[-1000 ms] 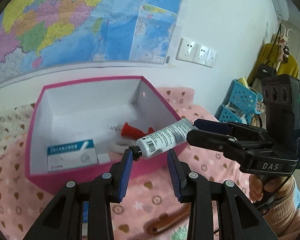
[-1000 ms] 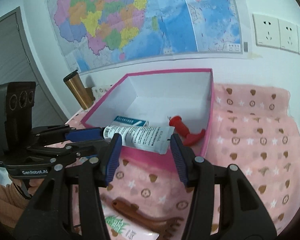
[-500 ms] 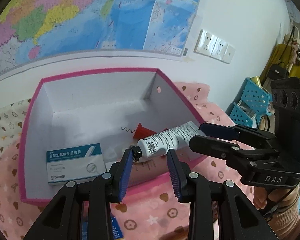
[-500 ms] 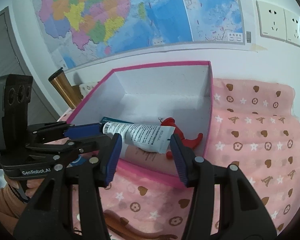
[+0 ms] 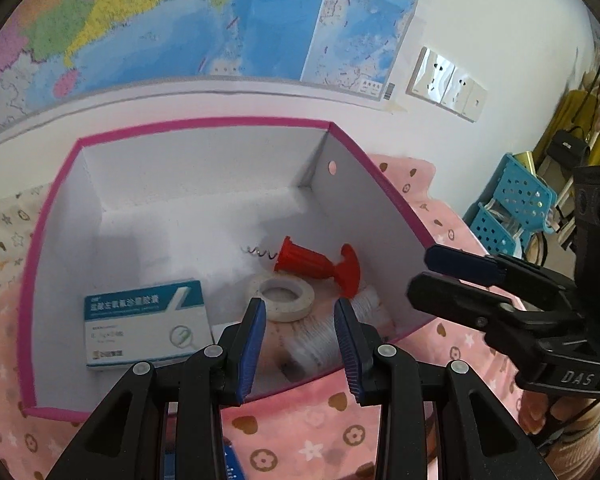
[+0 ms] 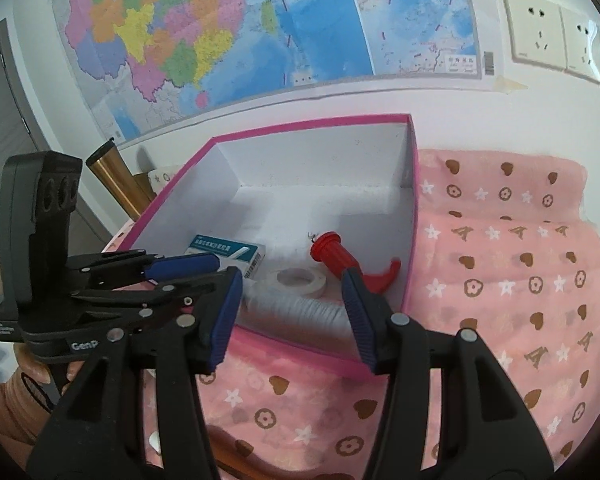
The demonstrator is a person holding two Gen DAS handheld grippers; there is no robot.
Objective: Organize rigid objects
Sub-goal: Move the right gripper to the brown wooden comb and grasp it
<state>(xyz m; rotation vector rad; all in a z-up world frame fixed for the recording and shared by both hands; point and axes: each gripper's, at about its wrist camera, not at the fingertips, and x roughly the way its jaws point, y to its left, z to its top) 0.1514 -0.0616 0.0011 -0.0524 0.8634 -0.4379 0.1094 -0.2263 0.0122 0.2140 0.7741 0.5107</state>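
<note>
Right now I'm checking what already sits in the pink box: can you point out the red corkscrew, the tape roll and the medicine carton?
red corkscrew [image 5: 306,262]: left wrist view, on its ribbed red body.
tape roll [image 5: 281,298]: left wrist view, on the white ring's front face.
medicine carton [image 5: 146,322]: left wrist view, on the printed top panel.

The pink-rimmed white cardboard box [image 5: 342,160] fills the middle of the left wrist frame, resting on the pink patterned cloth [image 5: 300,436]. Inside it, the blue-and-white medicine carton [image 5: 144,322] lies at lower left, the white tape roll [image 5: 281,297] at centre, the red plastic corkscrew [image 5: 316,266] just behind and right of the roll, and the white tube [image 5: 332,332] before the roll, along the near wall. The wall map [image 5: 180,20] spans the top, behind the box.
</note>
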